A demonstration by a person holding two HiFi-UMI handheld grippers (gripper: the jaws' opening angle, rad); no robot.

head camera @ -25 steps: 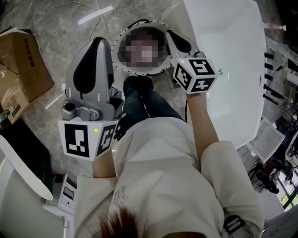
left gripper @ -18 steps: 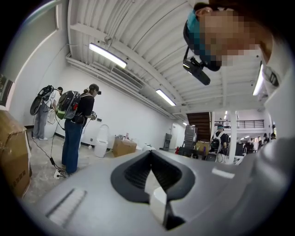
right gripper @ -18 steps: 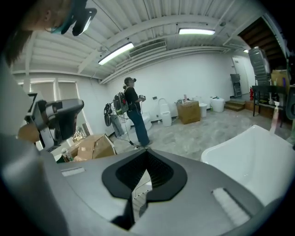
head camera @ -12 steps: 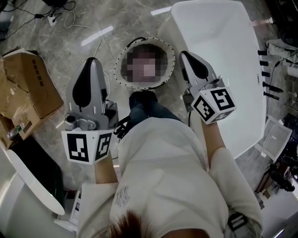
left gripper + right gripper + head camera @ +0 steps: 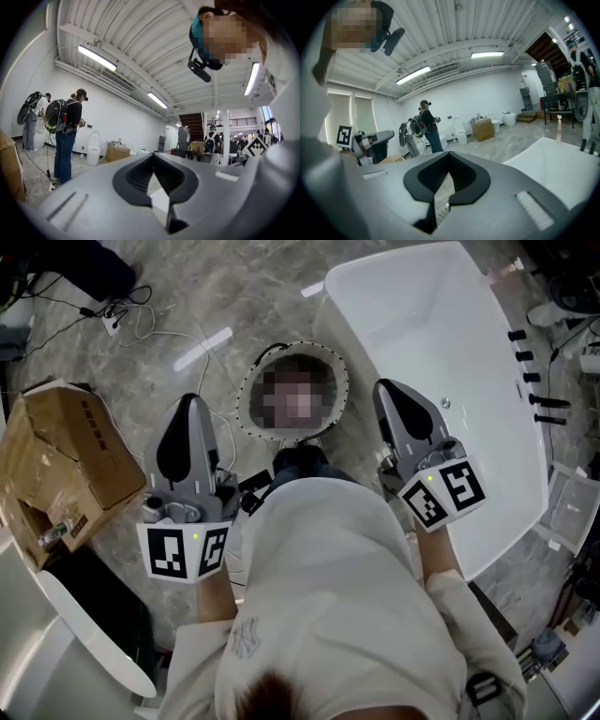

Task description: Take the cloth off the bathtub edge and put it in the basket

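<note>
In the head view the round wire-rimmed basket (image 5: 241,399) stands on the marble floor just ahead of the person's feet. A mosaic patch covers its inside, so what lies in it is hidden. The white bathtub (image 5: 450,343) is to its right, and I see no cloth on the tub's edge. My left gripper (image 5: 190,401) hangs left of the basket, shut and empty. My right gripper (image 5: 386,385) is over the tub's near edge, to the right of the basket, also shut with nothing in it. Each gripper view shows closed jaws, left (image 5: 152,155) and right (image 5: 449,153).
A torn cardboard box (image 5: 56,460) sits at the left, with cables and a power strip (image 5: 112,322) on the floor beyond it. Black fittings (image 5: 525,357) stand at the tub's far side. A white fixture (image 5: 89,634) lies at the lower left. Two people (image 5: 65,133) stand farther off.
Both grippers have risen and drawn back toward the body. The right one has come away from the basket's rim and now sits over the tub's edge. More of the floor shows.
</note>
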